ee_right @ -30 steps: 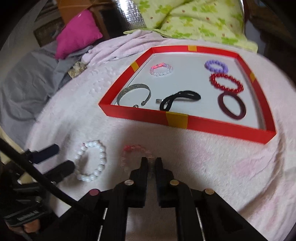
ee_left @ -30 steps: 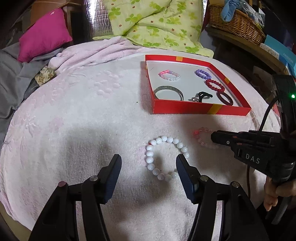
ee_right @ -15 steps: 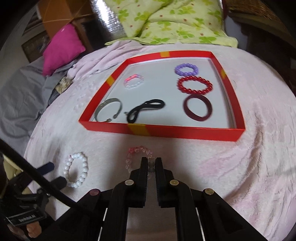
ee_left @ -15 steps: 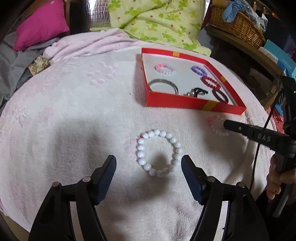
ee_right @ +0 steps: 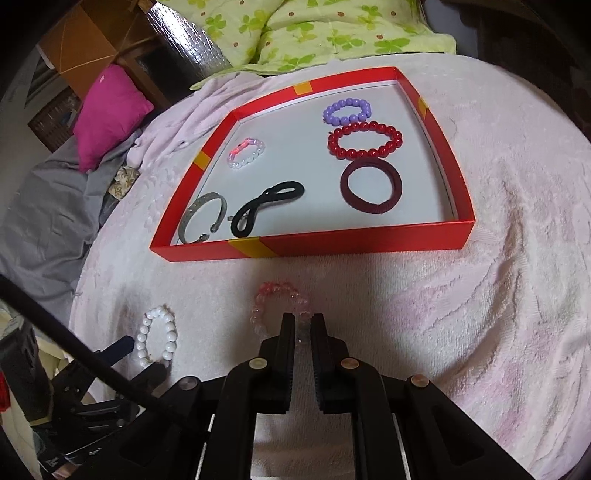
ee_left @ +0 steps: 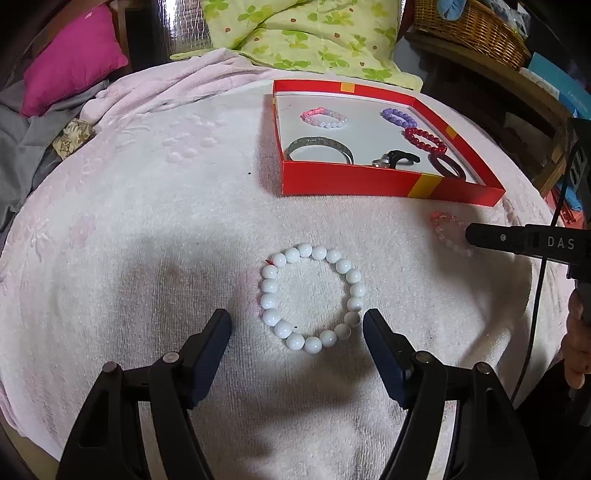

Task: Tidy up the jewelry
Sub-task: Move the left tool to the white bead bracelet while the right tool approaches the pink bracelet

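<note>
A white bead bracelet (ee_left: 312, 297) lies flat on the pink towel. My left gripper (ee_left: 297, 325) is open, its fingers on either side of the bracelet's near edge. My right gripper (ee_right: 303, 323) is shut on a pale pink bead bracelet (ee_right: 279, 304), gripping its near right side; it also shows in the left wrist view (ee_left: 448, 230). The red tray (ee_right: 354, 242) beyond holds several pieces: a silver bangle (ee_right: 201, 218), black hair tie (ee_right: 267, 206), maroon band (ee_right: 371, 186), red beads (ee_right: 364, 140), purple beads (ee_right: 347, 110) and a small pink-white bracelet (ee_right: 245, 153).
A pink towel (ee_left: 147, 221) covers the rounded surface. A magenta pillow (ee_left: 70, 59), grey cloth (ee_left: 22, 140) and a green patterned quilt (ee_left: 314, 37) lie behind. A wicker basket (ee_left: 469, 29) stands on a shelf at the right.
My left gripper has drawn back and opened wider around the white bracelet. My right gripper has lifted and pulled back slightly, still shut on the pink bracelet.
</note>
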Action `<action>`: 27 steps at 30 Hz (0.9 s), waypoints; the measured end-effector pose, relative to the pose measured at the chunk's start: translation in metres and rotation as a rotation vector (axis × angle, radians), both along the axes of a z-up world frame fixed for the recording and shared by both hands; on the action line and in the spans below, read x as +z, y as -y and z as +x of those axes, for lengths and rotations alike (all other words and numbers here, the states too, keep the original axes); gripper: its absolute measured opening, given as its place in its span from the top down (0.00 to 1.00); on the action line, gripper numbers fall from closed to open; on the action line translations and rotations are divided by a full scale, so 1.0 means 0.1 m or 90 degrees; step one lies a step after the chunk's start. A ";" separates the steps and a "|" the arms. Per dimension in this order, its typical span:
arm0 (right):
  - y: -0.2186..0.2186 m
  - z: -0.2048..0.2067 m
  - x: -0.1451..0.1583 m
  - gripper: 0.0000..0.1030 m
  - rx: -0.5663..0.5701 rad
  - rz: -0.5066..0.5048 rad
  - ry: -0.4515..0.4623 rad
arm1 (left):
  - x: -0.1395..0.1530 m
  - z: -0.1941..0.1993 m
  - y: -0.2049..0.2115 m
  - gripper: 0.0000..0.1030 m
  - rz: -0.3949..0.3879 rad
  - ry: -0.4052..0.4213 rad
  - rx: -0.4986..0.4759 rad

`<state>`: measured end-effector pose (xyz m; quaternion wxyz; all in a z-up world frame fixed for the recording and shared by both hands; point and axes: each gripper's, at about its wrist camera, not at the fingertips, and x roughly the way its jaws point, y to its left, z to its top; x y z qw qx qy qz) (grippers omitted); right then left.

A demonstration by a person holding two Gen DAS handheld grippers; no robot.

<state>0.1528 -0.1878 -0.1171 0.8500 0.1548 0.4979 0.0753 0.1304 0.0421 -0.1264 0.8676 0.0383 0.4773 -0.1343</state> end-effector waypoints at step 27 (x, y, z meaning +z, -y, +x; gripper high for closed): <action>0.12 -0.07 0.03 0.90 -0.018 0.018 0.002 | -0.04 0.03 0.11 0.26 0.035 0.009 0.004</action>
